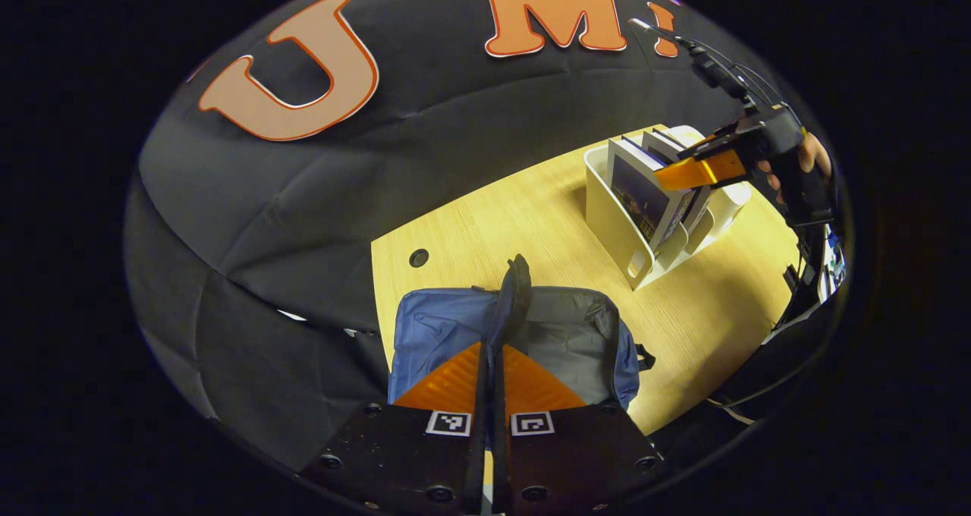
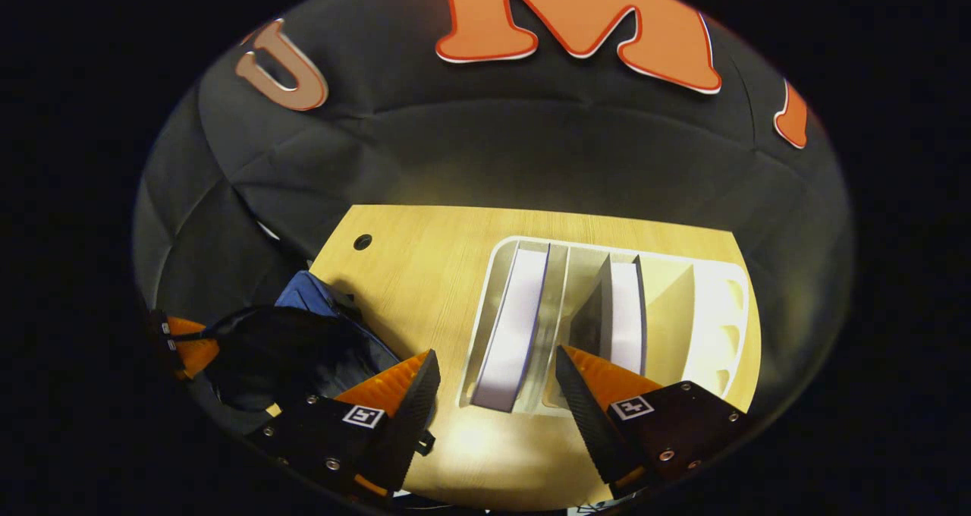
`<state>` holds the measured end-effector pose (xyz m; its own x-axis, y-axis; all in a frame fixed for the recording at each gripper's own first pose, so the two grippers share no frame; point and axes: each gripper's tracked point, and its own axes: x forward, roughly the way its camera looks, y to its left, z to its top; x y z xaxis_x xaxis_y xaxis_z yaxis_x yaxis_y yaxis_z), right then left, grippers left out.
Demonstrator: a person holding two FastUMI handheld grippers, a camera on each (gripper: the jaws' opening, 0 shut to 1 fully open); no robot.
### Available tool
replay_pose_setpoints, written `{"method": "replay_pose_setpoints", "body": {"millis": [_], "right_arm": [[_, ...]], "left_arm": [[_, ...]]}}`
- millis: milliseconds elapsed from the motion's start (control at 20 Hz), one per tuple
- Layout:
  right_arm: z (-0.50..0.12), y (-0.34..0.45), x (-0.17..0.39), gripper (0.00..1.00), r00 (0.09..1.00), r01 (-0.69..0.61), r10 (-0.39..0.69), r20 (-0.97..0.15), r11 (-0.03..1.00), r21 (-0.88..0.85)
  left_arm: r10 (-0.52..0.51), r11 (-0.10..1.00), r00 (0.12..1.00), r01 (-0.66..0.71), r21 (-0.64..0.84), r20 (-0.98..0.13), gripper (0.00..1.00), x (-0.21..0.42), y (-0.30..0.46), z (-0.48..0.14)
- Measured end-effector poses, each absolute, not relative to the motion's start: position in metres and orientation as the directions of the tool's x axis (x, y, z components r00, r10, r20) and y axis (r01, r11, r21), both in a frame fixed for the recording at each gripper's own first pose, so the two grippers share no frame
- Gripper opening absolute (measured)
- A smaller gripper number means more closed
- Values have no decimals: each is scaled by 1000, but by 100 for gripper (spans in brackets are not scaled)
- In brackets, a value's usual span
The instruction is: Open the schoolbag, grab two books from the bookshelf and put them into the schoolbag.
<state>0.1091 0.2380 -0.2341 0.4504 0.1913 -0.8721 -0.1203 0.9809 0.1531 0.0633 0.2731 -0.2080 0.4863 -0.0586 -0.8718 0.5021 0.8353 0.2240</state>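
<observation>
Over on the wooden surface [image 1: 531,220], the schoolbag [image 1: 440,326] lies at the near left with its flap [image 1: 510,303] pulled up, and the left hand-held gripper [image 1: 491,372] is clamped tight on that dark flap edge, both fingers pressed together on it, so the bag looks held open. Step one seems done and the job is now at the first book grab. In the right gripper view, the right hand-held gripper [image 2: 497,379] hangs above the white bookshelf [image 2: 728,303] with its fingers spread wide and nothing between them, lined up roughly over the left book [image 2: 516,326], which stands upright in its slot; a second book [image 2: 626,311] stands a couple of slots to the right. The left gripper view shows that same right gripper [image 1: 713,168] and the hand holding it, just above the books. Next move probably calls for dropping straight down so the fingers straddle the top edge of that book, closing, then lifting it clear of the divider before swinging it over to the bag's opening.
</observation>
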Motion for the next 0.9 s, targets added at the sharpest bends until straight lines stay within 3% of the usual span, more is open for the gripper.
{"method": "replay_pose_setpoints", "body": {"millis": [300,550,650,900], "right_arm": [[-252,239,140,85,359,-30,152,-921,988,151],[-285,230,141,59,282,-15,81,-956,997,81],[-300,230,129,48,204,-12,35,-978,999,33],[-308,237,126,40,171,-21,24,-985,1000,21]], "left_arm": [[-52,835,470,505,220,-881,5,65,282,-209],[-62,817,452,536,215,-890,5,64,278,-205],[-62,819,448,533,211,-892,5,67,280,-208],[-64,825,444,527,202,-894,5,66,283,-210]]}}
